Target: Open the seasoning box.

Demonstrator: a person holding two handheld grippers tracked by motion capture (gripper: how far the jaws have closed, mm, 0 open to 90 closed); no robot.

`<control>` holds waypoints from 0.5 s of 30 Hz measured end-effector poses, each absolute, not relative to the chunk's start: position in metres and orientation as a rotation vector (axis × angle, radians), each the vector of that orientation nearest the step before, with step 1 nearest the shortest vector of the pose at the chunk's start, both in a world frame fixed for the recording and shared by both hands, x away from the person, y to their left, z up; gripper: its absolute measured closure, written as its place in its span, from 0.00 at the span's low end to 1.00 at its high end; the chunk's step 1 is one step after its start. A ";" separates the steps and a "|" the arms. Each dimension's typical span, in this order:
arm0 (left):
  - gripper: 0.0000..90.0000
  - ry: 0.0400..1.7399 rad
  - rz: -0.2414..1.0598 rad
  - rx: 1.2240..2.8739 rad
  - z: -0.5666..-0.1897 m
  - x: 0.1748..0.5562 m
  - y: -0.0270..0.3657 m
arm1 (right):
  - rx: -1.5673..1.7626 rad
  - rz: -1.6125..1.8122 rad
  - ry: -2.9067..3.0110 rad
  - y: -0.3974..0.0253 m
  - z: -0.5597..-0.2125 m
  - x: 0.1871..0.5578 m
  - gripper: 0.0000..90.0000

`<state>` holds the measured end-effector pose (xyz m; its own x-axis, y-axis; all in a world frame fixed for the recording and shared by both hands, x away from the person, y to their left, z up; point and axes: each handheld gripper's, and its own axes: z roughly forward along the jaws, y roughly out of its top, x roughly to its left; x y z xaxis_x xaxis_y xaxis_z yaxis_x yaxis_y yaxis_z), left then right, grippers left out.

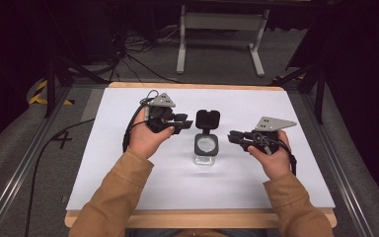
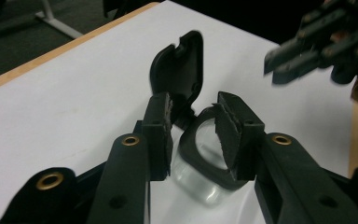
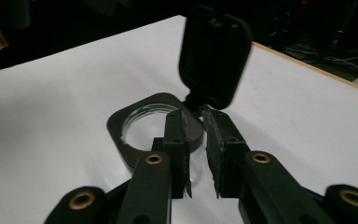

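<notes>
tan sleeves enter the high view at the near edge, each hand carrying a gripper over the white worktop (image 1: pixel 128 192). left gripper (image 1: pixel 183 123) hangs just left of a small clear jar (image 1: pixel 206 149) at the worktop's middle, right gripper (image 1: pixel 233 137) just right of it, neither touching. the jar's dark hinged lid (image 1: pixel 208 120) stands flipped up on the far side. bare white worktop lies all round the jar, wide to the near edge and to both side edges; a wooden rim borders the far and near edges, with grey floor, cables and a white frame's legs beyond.

left gripper view: the left gripper (image 2: pixel 193 135) has its jaws apart with a clear gap, nothing between them. through the gap shows the jar's dark collar (image 2: pixel 200 163) and glass below, with the lid (image 2: pixel 179 70) upright behind. the right gripper (image 2: pixel 279 63) hangs blurred at upper right. the wooden far edge runs along the upper left.

right gripper view: the right gripper (image 3: pixel 195 144) has its jaws drawn close, a narrow slit between the pads, empty. beyond lies the jar's open round mouth (image 3: pixel 149 126) seen from above, and the lid (image 3: pixel 214 56) rising tall over the jaw tips. the worktop's wooden edge crosses at the right.
</notes>
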<state>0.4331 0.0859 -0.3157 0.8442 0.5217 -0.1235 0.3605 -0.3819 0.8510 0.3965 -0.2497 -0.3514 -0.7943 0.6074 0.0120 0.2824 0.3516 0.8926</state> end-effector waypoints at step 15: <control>0.63 0.690 0.202 1.964 -0.323 0.410 0.126 | 0.970 1.423 2.257 -0.304 -0.342 0.409 0.73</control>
<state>0.4098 0.1261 -0.3234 0.8232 0.5476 -0.1501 0.3797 -0.3345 0.8625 0.4092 -0.3043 -0.3417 -0.7267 0.6800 0.0980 0.3815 0.2809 0.8806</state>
